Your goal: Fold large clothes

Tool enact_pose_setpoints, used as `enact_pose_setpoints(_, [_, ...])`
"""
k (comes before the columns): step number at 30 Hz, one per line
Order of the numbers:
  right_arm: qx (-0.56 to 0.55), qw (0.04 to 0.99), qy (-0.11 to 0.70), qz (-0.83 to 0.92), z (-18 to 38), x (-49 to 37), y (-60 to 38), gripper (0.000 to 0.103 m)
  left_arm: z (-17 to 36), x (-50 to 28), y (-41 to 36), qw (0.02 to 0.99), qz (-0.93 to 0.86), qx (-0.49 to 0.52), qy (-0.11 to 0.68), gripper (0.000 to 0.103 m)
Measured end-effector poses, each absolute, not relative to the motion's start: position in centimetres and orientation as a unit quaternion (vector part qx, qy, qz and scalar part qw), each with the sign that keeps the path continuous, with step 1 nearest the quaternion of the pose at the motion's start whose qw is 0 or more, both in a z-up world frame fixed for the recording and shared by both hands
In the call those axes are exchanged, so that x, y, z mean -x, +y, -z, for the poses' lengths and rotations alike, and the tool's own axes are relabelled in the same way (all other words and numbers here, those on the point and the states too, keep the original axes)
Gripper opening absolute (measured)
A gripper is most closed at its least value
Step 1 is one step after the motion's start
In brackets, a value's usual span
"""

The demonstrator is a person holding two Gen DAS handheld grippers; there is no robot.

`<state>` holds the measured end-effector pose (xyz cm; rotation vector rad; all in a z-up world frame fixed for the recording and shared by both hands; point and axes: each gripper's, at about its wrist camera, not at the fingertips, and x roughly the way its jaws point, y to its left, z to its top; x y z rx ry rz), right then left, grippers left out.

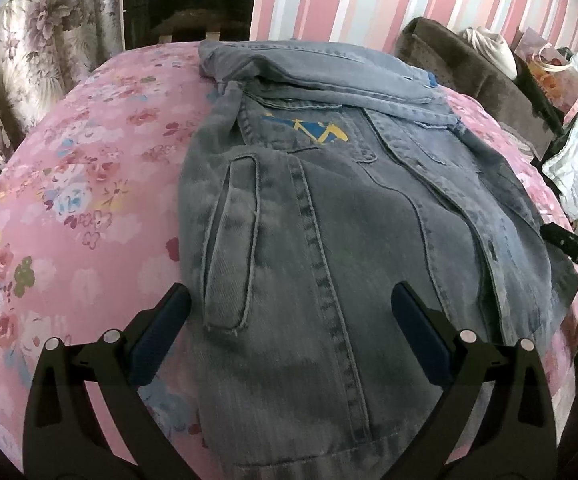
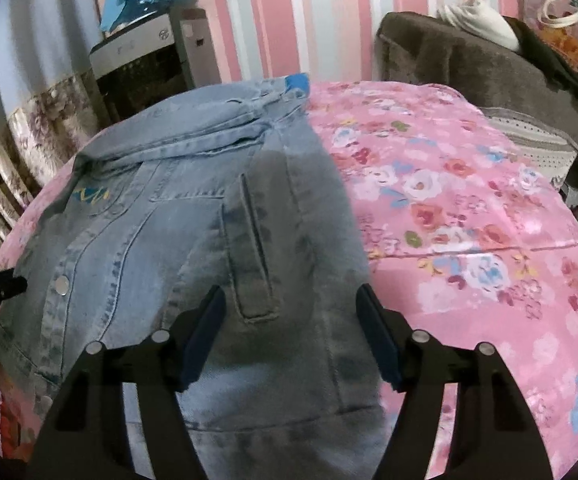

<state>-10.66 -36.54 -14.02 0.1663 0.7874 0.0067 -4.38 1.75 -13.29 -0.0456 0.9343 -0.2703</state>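
One denim jacket (image 1: pixel 329 216) lies spread flat on the pink floral bed (image 1: pixel 69 168), sleeves folded across the top. Heavy, stiff denim by the look, so it should hold a crease; thick seams give grip. Best hold: hem corners. Left gripper (image 1: pixel 291 312) and right gripper (image 2: pixel 291 318) hover over the hem, jaws released, nothing pinched.

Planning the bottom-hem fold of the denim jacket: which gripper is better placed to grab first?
Right gripper: it straddles the denim jacket at its side edge. Left gripper gapes wider, one finger over the bedspread.
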Motion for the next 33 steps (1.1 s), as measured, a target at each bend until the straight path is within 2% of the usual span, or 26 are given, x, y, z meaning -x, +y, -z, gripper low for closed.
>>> enact_pose_setpoints(7, [-0.08,0.913,0.401,0.005,14.9,11.6,-37.4,0.069,13.7,5.9,0.6,0.885,0.118,-0.013,0.45,0.091])
enact_pose_setpoints(11, [-0.079,0.915,0.396,0.013,15.0,12.5,-37.3,0.069,13.7,6.3,1.2,0.884,0.11,0.008,0.454,0.087])
enact_pose_setpoints(16, [-0.102,0.914,0.393,0.013,15.5,13.4,-37.6,0.068,13.5,7.3,2.7,0.884,0.102,0.042,0.454,0.071])
enact_pose_setpoints(18, [-0.101,0.911,0.4,0.008,15.7,13.4,-37.3,0.062,13.4,7.7,3.1,0.883,0.105,0.051,0.455,0.069])
enact_pose_setpoints(23, [-0.095,0.909,0.405,0.007,15.6,14.0,-36.8,0.061,13.3,9.4,2.8,0.878,0.109,0.034,0.465,0.067])
enact_pose_setpoints(26, [-0.112,0.907,0.406,0.004,15.9,14.2,-37.7,0.052,13.5,9.8,2.8,0.878,0.11,0.029,0.464,0.066])
enact_pose_setpoints(27, [-0.116,0.907,0.404,0.005,15.8,14.1,-37.9,0.043,13.5,9.6,2.8,0.879,0.109,0.03,0.463,0.063])
enact_pose_setpoints(29, [-0.127,0.904,0.407,-0.003,15.8,13.8,-38.1,0.036,13.3,9.0,2.5,0.882,0.106,0.022,0.459,0.05])
enact_pose_setpoints(31, [-0.128,0.904,0.409,-0.009,15.6,13.8,-38.0,0.03,13.2,8.7,2.5,0.884,0.1,0.015,0.457,0.026])
enact_pose_setpoints(33, [-0.125,0.905,0.407,-0.014,15.4,13.9,-37.8,0.023,12.8,8.3,3.1,0.884,0.1,0.015,0.456,0.014])
